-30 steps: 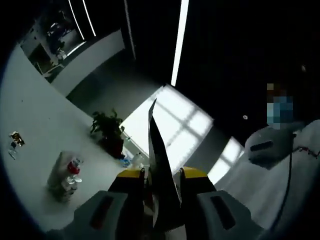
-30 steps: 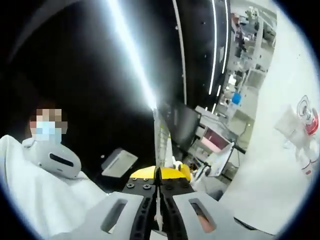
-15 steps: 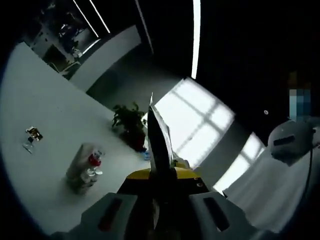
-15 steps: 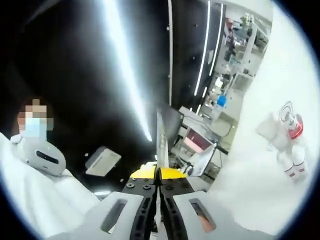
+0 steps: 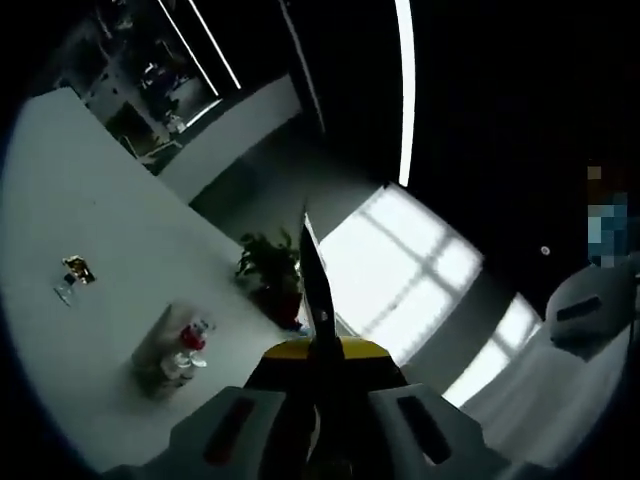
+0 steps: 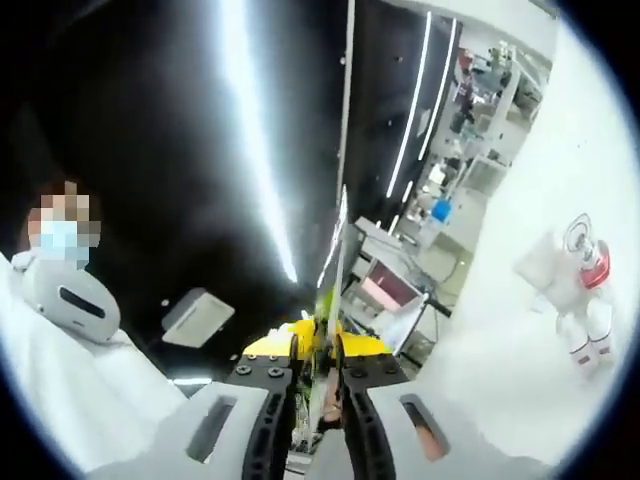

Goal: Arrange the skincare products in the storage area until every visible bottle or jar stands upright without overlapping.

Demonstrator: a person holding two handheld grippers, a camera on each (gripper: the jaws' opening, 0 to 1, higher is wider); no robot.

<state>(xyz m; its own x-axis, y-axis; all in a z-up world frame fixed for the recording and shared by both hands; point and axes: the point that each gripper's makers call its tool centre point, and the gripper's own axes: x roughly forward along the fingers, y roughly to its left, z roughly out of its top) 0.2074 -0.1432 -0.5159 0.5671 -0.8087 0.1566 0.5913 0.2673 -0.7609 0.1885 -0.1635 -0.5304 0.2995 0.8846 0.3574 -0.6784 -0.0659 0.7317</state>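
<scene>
- The skincare products point(image 5: 172, 350) stand bunched together on the white table point(image 5: 70, 230); in the left gripper view they read as a pale, translucent-looking cluster with a red-capped piece and 1 or 2 small white pieces at its near side.
- In the right gripper view the same cluster point(image 6: 572, 290) sits at the far right on the white surface: a red-and-white round top, a whitish wrap or pouch beside it, and small white bottles just below. Too small and distorted to tell which stand upright.
- Left gripper point(image 5: 318, 345): jaws drawn together on a thin card point(image 5: 315, 290) seen edge-on, a dark sliver rising from between them.
- Right gripper point(image 6: 318, 350): jaws a narrow gap apart, with a thin pale sheet edge point(image 6: 337, 250) rising from the gap; I cannot tell whether the pads actually pinch it.
- The left gripper view alone has a potted plant point(image 5: 270, 270) by a bright window point(image 5: 390, 270), plus a small dark-and-gold item point(image 5: 72, 275) lying well apart from the cluster on the table.
- The right gripper view alone has shelving and desks point(image 6: 420, 250) under ceiling light strips.
- Both views catch a person in white point(image 6: 70, 360) wearing a white headset.
- Both grippers are well apart from the products; nothing lies between them on the table.
</scene>
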